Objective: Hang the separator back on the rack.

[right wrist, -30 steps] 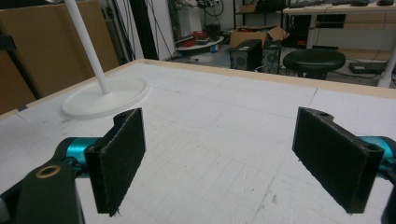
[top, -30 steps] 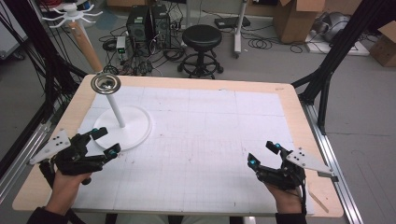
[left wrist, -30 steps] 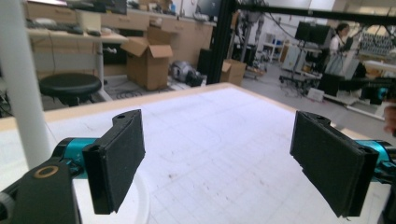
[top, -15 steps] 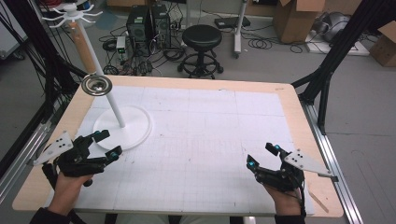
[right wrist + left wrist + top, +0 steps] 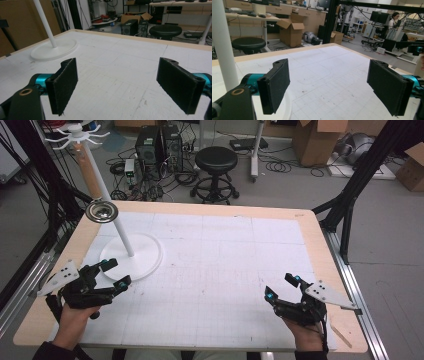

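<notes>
Holding both tools low over the bench (image 5: 210,270), you have nothing gripped yet: the left tool (image 5: 114,271) hangs with its jaws spread wide apart, just beside the round white base (image 5: 145,255) of the stand (image 5: 121,237), and the right tool (image 5: 281,286) sits well apart from it at the near right, jaws equally wide and empty. The stand rises from the left part of the bench, its pole leaning toward the far left corner with a small metal dish (image 5: 101,211) on top.

You look to be at the approach step, with the left tool the likelier one to take the stand. Your next move would call for swinging that tool toward the pole, bringing the jaws either side of it before closing; grip low and the top-heavy dish may sway.

From the left gripper view you see the white pole (image 5: 223,45) close at the left edge, outside the spread pads (image 5: 275,85), so it is not yet lined up. The right gripper view shows what that one cuts off: the whole base (image 5: 53,51) flat on the bench, far ahead. The dish on top appears in the high view.
</notes>
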